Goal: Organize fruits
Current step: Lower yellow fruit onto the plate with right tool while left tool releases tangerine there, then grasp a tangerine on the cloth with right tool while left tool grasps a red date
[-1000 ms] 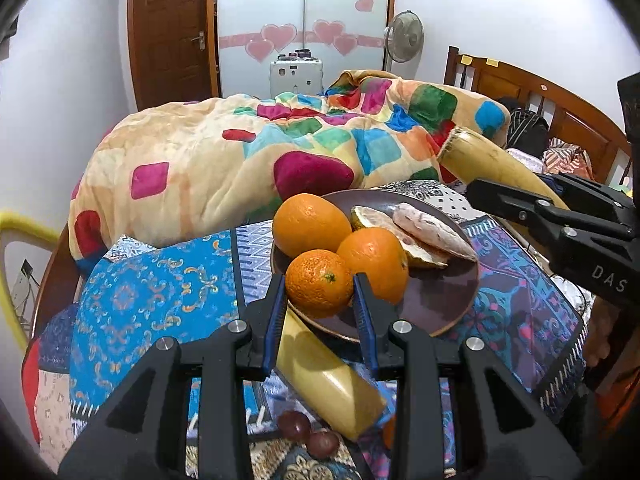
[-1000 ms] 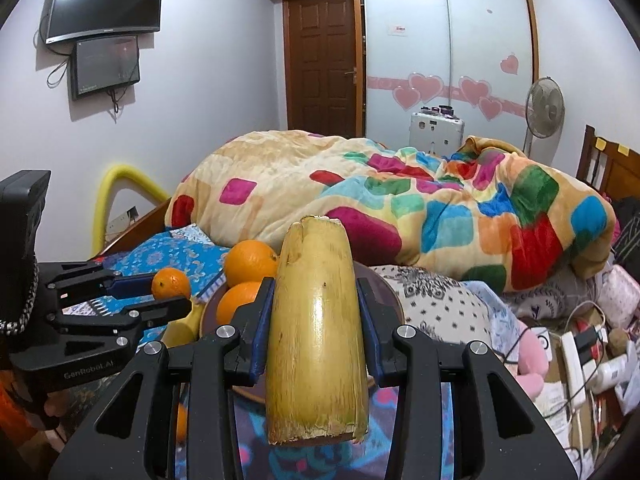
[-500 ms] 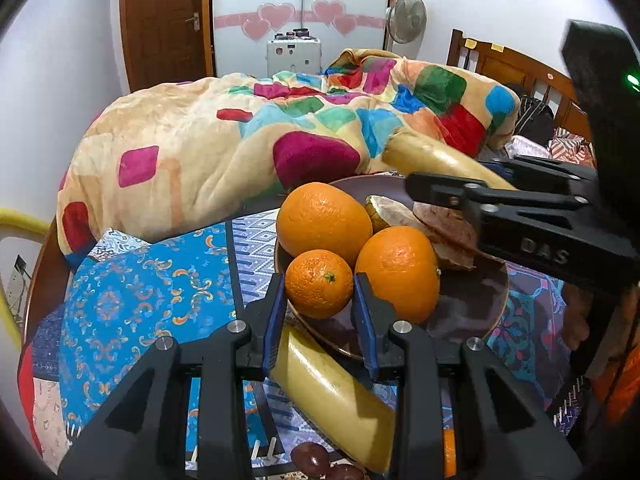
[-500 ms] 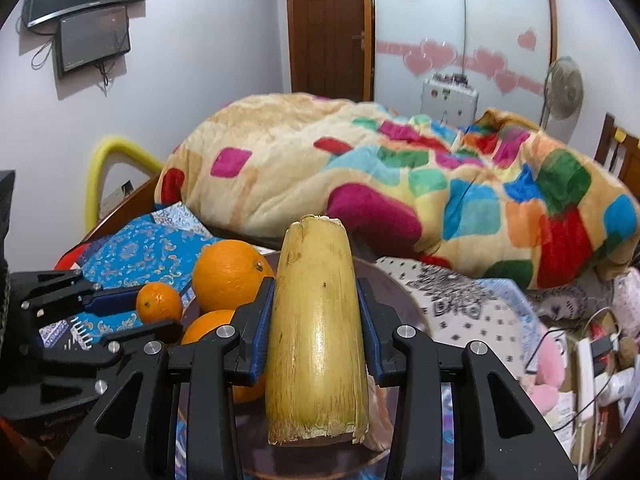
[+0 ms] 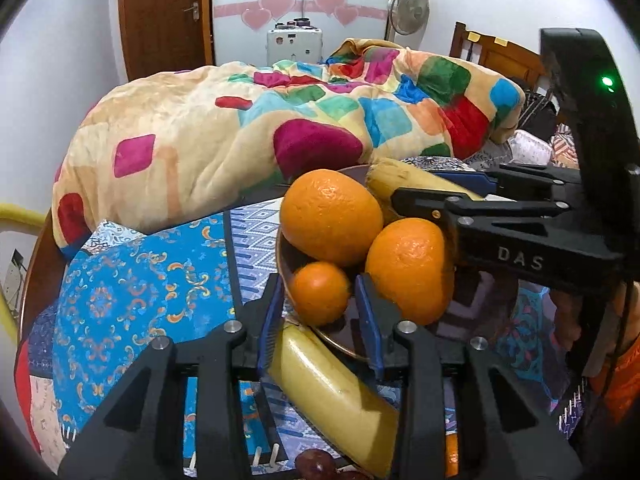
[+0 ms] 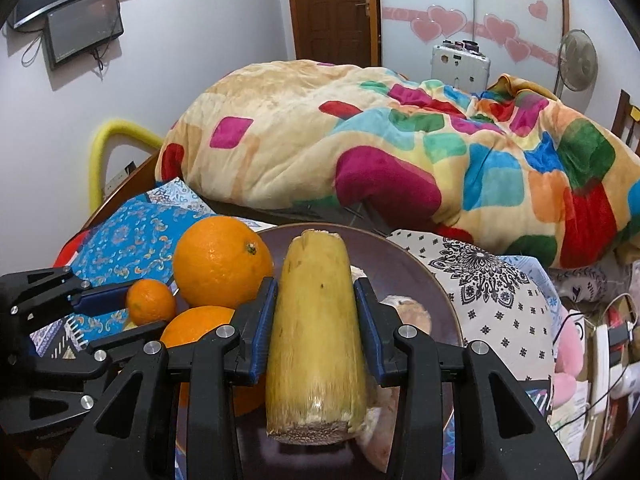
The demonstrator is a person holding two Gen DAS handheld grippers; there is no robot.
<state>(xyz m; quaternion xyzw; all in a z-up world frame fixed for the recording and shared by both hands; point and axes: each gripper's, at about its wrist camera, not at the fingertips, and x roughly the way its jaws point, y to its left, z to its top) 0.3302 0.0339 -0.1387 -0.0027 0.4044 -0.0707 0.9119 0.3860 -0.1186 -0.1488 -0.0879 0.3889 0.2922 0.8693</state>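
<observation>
A small orange (image 5: 320,294) rests on the brown plate (image 5: 285,258) in front of two big oranges (image 5: 330,216) (image 5: 408,268). My left gripper (image 5: 318,304) straddles the small orange; its jaws are opening, with a gap at each pad. My right gripper (image 6: 316,292) is shut on a thick yellow stalk piece (image 6: 316,340), held over the plate (image 6: 404,264) beside the oranges (image 6: 222,266). Pale peeled pieces (image 6: 408,312) lie on the plate under the stalk. In the left wrist view the right gripper (image 5: 440,188) comes in from the right.
A second yellow stalk piece (image 5: 332,392) lies on the blue patterned cloth (image 5: 140,280) under my left gripper, with dark round fruits (image 5: 316,466) below it. A bulky colourful quilt (image 6: 360,152) lies behind the plate. Cluttered items (image 6: 592,344) sit at the right.
The left jaws have widened off the small orange, which now sits on the plate. The right gripper has carried the stalk down and forward over the plate.
</observation>
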